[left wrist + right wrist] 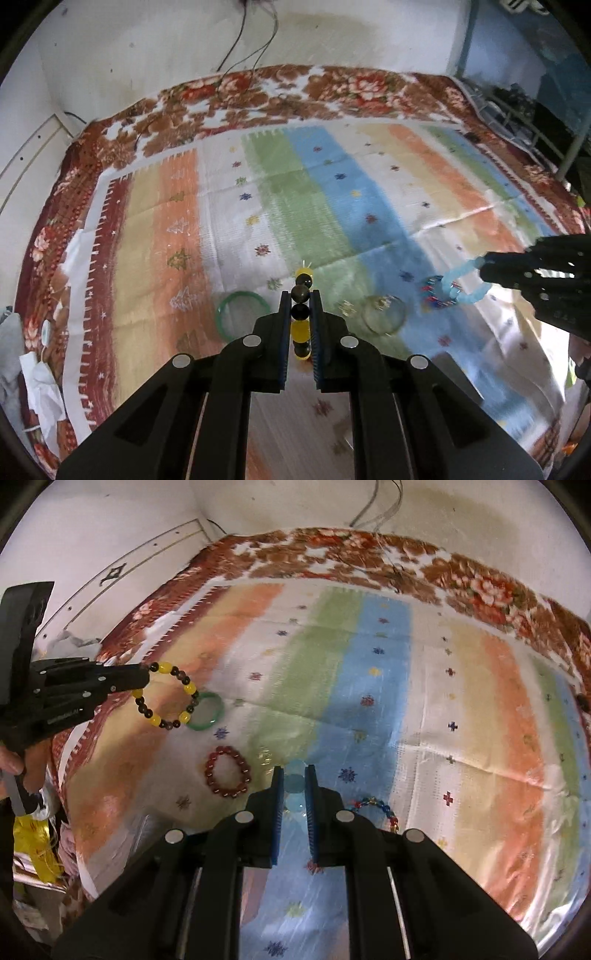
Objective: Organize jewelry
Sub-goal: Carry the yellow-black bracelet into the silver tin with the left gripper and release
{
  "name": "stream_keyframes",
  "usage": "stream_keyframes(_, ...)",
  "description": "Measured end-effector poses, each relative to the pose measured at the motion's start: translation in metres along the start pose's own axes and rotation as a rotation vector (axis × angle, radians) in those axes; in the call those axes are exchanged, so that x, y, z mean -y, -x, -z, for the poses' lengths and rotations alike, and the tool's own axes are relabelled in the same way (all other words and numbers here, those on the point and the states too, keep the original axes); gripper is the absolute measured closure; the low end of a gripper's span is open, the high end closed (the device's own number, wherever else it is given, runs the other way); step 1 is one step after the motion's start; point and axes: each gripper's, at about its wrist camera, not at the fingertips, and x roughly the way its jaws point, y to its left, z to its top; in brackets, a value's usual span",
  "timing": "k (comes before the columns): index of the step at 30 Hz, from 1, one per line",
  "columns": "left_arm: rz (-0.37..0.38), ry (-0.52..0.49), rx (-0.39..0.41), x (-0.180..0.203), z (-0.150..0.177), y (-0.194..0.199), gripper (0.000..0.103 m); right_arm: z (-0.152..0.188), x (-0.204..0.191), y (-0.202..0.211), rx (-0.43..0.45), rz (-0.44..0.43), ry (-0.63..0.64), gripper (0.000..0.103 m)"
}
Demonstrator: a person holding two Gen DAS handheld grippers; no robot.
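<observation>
Bracelet (302, 314) clamped between left gripper (300, 295) fingers (283, 310).

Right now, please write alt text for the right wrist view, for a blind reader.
The right gripper grips a pale blue bead bracelet above a striped cloth. At left, the left gripper holds up a yellow-and-dark bead bracelet; a green bangle and red bracelet lie below.

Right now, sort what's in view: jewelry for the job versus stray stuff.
Job:
yellow-and-black bead bracelet in left gripper
light blue bracelet in right gripper
green bangle
red bead bracelet
multicolour bead bracelet
clear bangle

Stray:
crumpled paper
cables
</observation>
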Motion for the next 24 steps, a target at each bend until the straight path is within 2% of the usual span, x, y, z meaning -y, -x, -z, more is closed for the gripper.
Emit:
stream_keyframes(9,0.06,-0.04,0.036,0.035,0.038,0.046,0.094,0.015,-0.044,0.038,0.024,-0.022,0.054,0.09)
stream_keyframes(15,0.117,-0.04,0.003,0.051,0.067,0.044,0.094,0.036,-0.061,0.042,0.015,-0.055,0.047,0.09)
stream_keyframes(24,0.176,0.001,-0.034,0.066,0.099,0.028,0.094,0.069,-0.077,0.016,-0.07,-0.09,0.048,0.09)
